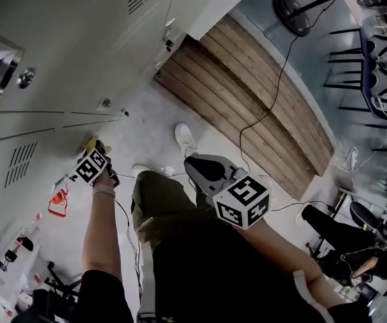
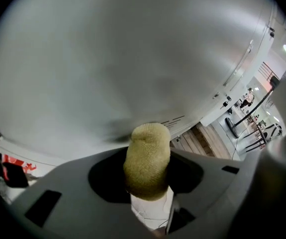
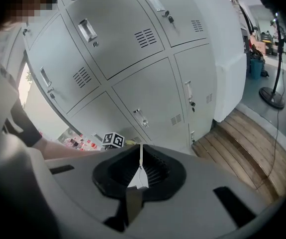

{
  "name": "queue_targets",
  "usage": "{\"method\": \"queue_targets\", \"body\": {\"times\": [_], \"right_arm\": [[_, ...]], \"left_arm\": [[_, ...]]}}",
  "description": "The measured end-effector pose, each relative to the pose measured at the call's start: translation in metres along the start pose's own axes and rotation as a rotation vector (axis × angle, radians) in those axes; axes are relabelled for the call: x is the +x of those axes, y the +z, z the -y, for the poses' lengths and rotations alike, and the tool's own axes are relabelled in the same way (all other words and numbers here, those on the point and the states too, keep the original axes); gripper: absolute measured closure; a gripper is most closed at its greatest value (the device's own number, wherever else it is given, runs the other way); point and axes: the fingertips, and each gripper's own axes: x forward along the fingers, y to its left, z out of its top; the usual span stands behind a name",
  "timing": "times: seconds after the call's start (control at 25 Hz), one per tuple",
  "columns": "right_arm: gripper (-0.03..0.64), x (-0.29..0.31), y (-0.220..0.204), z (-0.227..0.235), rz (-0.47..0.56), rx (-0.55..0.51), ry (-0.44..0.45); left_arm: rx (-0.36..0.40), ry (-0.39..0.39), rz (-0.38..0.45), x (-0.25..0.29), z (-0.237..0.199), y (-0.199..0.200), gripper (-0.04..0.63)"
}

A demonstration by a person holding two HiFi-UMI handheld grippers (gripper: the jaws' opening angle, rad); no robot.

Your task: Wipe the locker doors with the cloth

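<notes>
In the left gripper view a wad of yellow cloth [image 2: 147, 157] sticks out between the jaws of my left gripper [image 2: 147, 183], which is shut on it. Its tip sits close against a grey locker door [image 2: 133, 59] that fills the view. The head view shows the left gripper [image 1: 96, 149] low against the locker bank [image 1: 52, 52], with the cloth [image 1: 88, 142] a small yellow spot at its tip. My right gripper [image 1: 193, 165] hangs over my thigh, away from the lockers. In its own view the right gripper [image 3: 141, 153] is shut on nothing and faces the locker doors [image 3: 147, 91].
A wooden plank platform [image 1: 254, 99] lies on the floor beside the lockers, with a black cable [image 1: 274, 86] across it. A fan base [image 1: 291, 12] and chairs [image 1: 375, 59] stand farther off. A red object [image 1: 58, 202] sits by the locker foot. A person [image 1: 355, 247] crouches at right.
</notes>
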Motion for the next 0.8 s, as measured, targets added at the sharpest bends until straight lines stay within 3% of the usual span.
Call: {"method": "queue_targets", "body": {"times": [0.48, 0.8], "right_arm": [[0.589, 0.002, -0.027, 0.020, -0.029, 0.038, -0.058], [0.589, 0.008, -0.027, 0.016, -0.034, 0.033, -0.060]], "left_arm": [[-0.079, 0.004, -0.054, 0.048, -0.015, -0.025, 0.423], [-0.128, 0.031, -0.062, 0.051, -0.031, -0.035, 0.423]]}}
